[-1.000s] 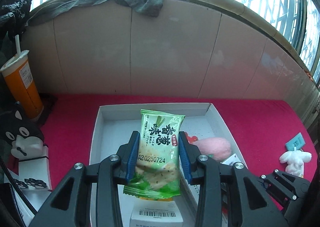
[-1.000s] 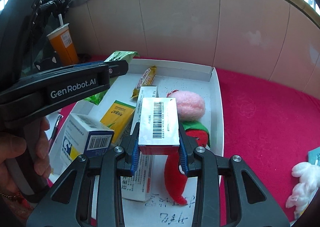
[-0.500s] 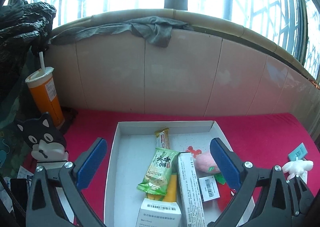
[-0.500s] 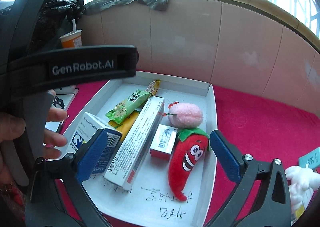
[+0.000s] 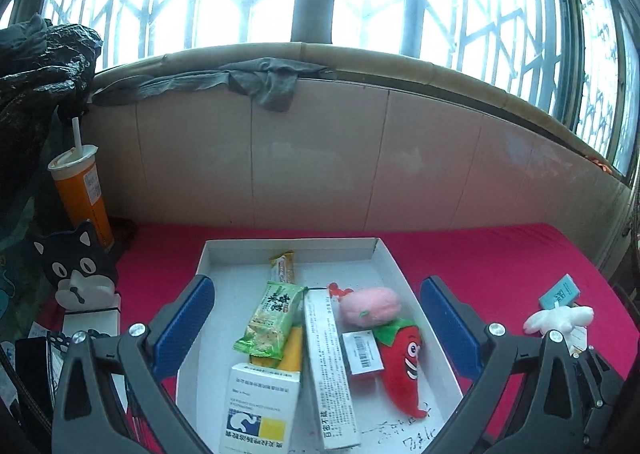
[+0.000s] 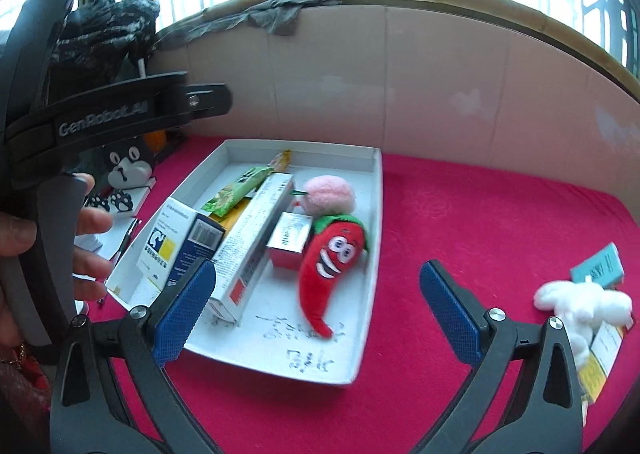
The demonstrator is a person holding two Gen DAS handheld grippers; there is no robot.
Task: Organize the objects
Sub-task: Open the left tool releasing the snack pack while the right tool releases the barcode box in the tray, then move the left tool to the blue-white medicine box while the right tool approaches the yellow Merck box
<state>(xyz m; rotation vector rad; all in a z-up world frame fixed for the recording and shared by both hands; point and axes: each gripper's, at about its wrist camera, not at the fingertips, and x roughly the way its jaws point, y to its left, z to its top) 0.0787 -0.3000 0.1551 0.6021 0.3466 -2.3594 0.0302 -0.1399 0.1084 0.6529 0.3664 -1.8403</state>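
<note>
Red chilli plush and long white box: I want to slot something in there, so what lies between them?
A small silver barcoded box lies between the long white box and the red chilli plush, clearest in the right wrist view.

White tray [image 5: 390, 254] on red cloth holds boxes, snacks, plush toys.

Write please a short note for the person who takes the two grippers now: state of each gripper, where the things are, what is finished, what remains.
Left gripper: open, nothing between its pads; jaws have just opened.
Right gripper: open, empty; jaws have just opened too.
In the white tray: green snack pack, small silver box, long white box, blue-and-white box, red chili plush, pink plush, yellow snack bar.
Done: the snack pack and the silver box lie in the tray.
Left: outside, on the red cloth at the right, white plush toy and teal card; probably these go next.
</note>
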